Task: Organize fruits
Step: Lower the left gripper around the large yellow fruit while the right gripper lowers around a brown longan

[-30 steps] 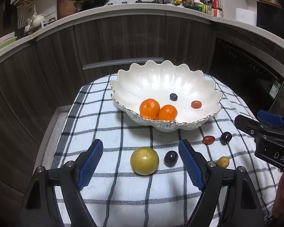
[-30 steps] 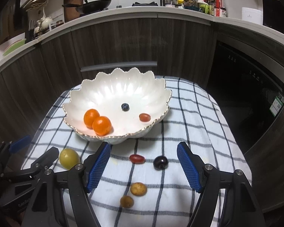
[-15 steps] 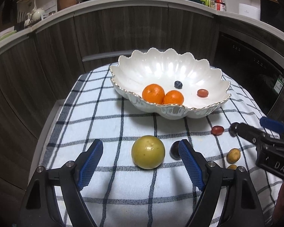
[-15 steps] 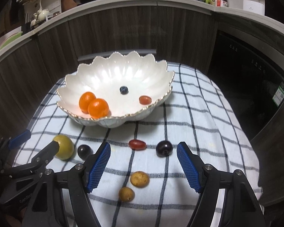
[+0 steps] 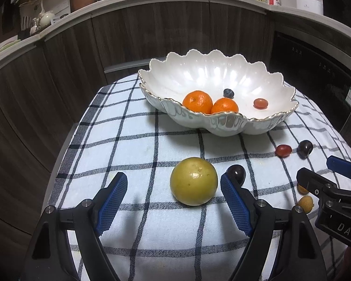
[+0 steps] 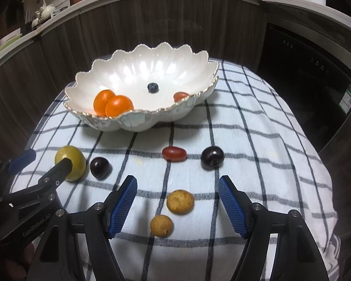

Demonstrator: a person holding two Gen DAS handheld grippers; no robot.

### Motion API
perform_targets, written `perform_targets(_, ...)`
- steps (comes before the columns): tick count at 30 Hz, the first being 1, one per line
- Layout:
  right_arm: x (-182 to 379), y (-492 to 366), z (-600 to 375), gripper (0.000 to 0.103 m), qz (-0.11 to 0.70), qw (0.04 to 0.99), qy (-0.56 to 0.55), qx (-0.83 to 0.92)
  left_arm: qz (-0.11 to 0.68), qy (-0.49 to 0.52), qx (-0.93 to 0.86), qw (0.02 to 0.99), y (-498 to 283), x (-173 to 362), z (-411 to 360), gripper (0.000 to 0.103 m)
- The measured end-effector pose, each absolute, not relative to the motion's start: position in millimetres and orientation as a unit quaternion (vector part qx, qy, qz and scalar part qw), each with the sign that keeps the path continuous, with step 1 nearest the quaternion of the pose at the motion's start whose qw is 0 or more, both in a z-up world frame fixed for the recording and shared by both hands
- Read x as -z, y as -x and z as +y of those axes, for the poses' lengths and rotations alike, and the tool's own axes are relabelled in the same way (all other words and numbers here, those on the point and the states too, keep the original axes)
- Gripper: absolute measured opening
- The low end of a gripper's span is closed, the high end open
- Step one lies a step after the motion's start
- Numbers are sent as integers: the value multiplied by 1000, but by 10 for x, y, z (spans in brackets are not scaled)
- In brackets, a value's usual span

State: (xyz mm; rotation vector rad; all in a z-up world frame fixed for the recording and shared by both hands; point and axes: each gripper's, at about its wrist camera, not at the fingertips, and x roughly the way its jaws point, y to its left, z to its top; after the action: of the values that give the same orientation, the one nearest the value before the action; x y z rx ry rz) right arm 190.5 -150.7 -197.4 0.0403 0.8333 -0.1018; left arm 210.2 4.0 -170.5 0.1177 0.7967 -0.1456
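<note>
**4 In The Bowl, 6 Left On The Cloth**

The white scalloped bowl (image 5: 217, 79) held 4 pieces: 2 oranges (image 5: 197, 101) touching each other at the near wall, a blueberry (image 5: 228, 93) and a red grape tomato (image 5: 260, 103) apart on the floor. Out on the checked cloth (image 5: 133, 145) over the desk, 6 waited: the yellow-green fruit (image 5: 193, 181), a dark cherry (image 6: 100, 167) just beside it, a red grape tomato (image 6: 174, 153), another dark cherry (image 6: 212, 158), and 2 small tan fruits (image 6: 180, 201). The left hand-held gripper (image 5: 173, 201) stood wide and empty, the yellow-green fruit between its tips; the right hand-held gripper (image 6: 177, 207) stood wide, empty, around the tan pair. By my reckoning, under half done.
</note>
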Motion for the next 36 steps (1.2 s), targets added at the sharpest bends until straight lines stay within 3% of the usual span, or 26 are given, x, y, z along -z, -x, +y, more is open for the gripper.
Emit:
perform_targets(9,2069,-1949,-1538,72,416,907,-26,69,395,-56,78,914,-2183,1806,29,81)
perform_targets(16,2159,-1994,-1561,60,430,900,-33,71,402,-55,86,910,-2236,1868,2,80)
perform_targets(21,2208,-2019,-1576,57,436,897,-35,70,408,-59,92,906,-2274,1888,-50,69)
perform_targets(24,2242,-2032,-1593,54,440,894,-38,70,411,-65,95,904,-2288,1900,-85,68)
perform_targets(30,2267,-2040,-1599,36,440,895,-35,71,421,-62,107,898,-2310,1929,-112,50)
perform_targets(32,2266,-2036,-1566,29,438,896,-28,65,420,-67,108,899,-2295,1929,-131,48)
perform_targets(36,2262,-2025,-1565,29,438,896,-30,63,421,-60,103,899,-2283,1922,-104,48)
